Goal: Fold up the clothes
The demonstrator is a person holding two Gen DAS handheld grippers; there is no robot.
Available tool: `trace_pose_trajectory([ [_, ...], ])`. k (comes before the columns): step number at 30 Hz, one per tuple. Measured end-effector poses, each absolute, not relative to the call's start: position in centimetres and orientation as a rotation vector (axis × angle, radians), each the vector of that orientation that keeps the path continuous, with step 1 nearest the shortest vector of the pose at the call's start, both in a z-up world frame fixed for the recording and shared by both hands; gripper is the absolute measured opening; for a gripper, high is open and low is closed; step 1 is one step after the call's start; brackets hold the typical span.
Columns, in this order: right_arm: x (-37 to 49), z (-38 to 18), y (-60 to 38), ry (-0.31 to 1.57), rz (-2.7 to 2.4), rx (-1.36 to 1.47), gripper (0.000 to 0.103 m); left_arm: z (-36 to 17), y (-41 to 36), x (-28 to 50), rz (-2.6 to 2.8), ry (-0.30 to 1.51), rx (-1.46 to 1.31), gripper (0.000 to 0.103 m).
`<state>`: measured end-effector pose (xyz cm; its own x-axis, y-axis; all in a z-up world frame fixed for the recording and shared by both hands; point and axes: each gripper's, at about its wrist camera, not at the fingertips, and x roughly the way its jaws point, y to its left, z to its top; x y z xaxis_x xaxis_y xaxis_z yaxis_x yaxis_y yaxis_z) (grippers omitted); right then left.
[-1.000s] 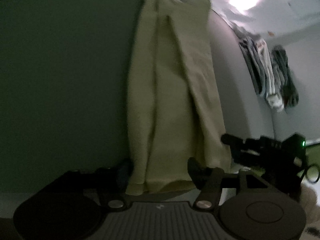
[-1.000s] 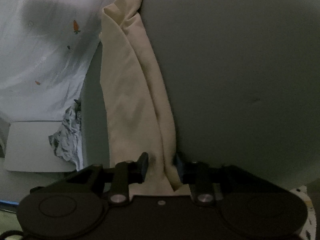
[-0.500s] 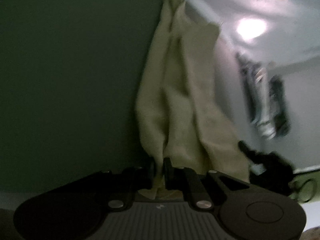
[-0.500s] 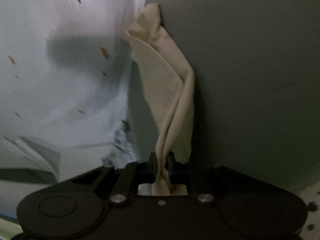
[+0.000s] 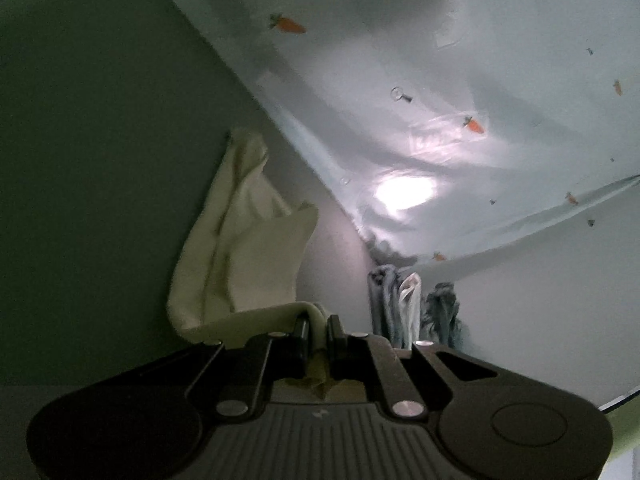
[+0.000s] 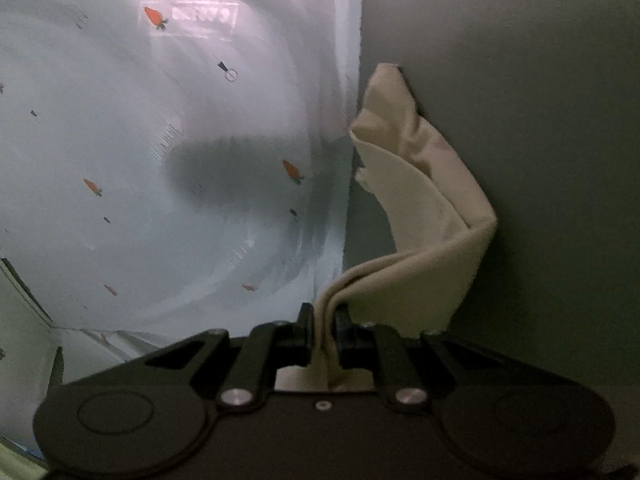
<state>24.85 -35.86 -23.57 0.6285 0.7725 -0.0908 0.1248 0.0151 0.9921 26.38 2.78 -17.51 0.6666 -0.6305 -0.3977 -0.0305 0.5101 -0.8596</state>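
- Dim light covers a dark grey-green surface (image 5: 100, 140), which fills the left of the left wrist view and the right of the right wrist view.
- On it lies a cream cloth (image 5: 240, 248), long and already folded lengthwise into a narrow band; its far end rests on the surface and its near end is lifted off it.
- From the right wrist the cloth (image 6: 432, 216) bends over on itself, the raised part curling back towards the camera above the part that lies flat.
- Left tongs (image 5: 318, 330) are pressed together on one near corner of the cloth; a strip of the hem runs from the pinch off to the left, and a little fabric hangs down behind the fingers.
- Right tongs (image 6: 324, 320) are likewise closed tight on the other near corner, with two layers of cloth squeezed between the pads and a tail of it showing below.
- Beside the surface, along its edge, hangs a pale plastic sheet (image 5: 460, 80) printed with small orange carrots; a bright patch of light shines through it in the left view.
- The same sheet (image 6: 160, 140) fills the left half of the right wrist view, with a dark blurred shadow across its middle.
- Near the surface's far edge, to the right of the left tongs, sit bunched grey and white clothes (image 5: 412, 300), well apart from the cream cloth.
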Motion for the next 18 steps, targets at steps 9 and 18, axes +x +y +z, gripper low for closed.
trace_pose_trajectory([
  [9,28.9,-23.0,-35.5,0.75,0.611,1.504,0.011,-16.3,3.3,29.8,-0.436,0.728,-0.957,0.009],
  [18,35.9,-23.4,-35.1,0.734,0.611,1.504,0.011,-16.9,3.0,37.4,-0.45,0.707,-0.93,0.009],
])
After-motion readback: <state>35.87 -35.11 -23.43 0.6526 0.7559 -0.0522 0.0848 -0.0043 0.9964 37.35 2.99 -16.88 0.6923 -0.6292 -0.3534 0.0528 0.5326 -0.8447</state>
